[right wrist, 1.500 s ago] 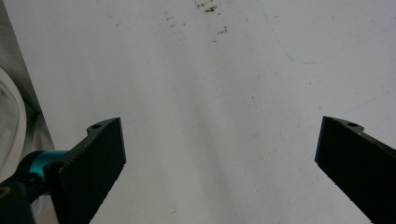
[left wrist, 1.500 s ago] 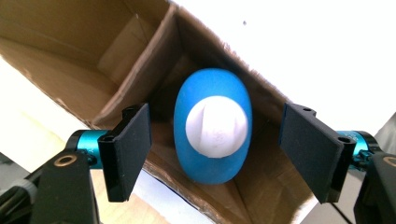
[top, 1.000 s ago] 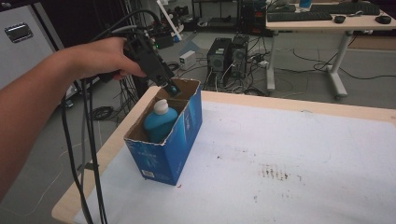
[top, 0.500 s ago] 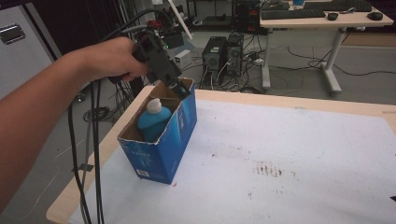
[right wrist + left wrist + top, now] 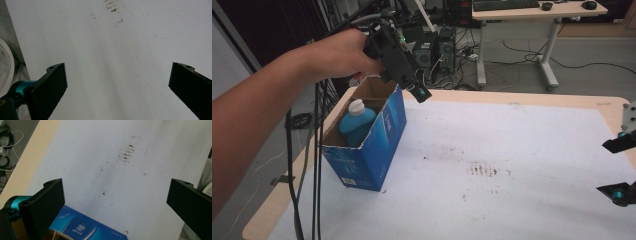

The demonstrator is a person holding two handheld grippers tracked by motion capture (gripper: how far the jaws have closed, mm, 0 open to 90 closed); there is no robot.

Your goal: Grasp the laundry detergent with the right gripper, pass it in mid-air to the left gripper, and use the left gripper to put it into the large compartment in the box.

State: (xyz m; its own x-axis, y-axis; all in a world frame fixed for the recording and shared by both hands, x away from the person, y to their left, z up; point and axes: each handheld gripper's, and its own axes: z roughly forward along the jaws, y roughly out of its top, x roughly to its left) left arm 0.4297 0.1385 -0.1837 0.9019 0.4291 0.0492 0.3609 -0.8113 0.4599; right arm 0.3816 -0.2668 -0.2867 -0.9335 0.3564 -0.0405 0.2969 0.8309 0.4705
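Observation:
An open-topped blue carton [image 5: 372, 150] stands on the table's left side with a teal bottle [image 5: 354, 125], white cap up, upright inside it. A hand holds my left gripper [image 5: 418, 91] just above the carton's far right corner, clear of the bottle. In the left gripper view its jaws [image 5: 115, 195] have just been opening and stand wide apart with nothing between them, the carton's blue wall [image 5: 85, 227] below. My right gripper [image 5: 619, 167] hovers at the table's right edge, and in its own view [image 5: 117, 77] it is open over bare tabletop.
The white table cover [image 5: 512, 165] carries a patch of brown stains [image 5: 484, 170] near its middle. Black cables [image 5: 317, 165] hang down along the table's left edge. Computer towers [image 5: 439, 50] and a desk [image 5: 537, 10] stand on the floor beyond the far edge.
My left gripper has drawn back from the bottle's cap inside the carton to above the carton's far right corner. The bottle stays in the carton.

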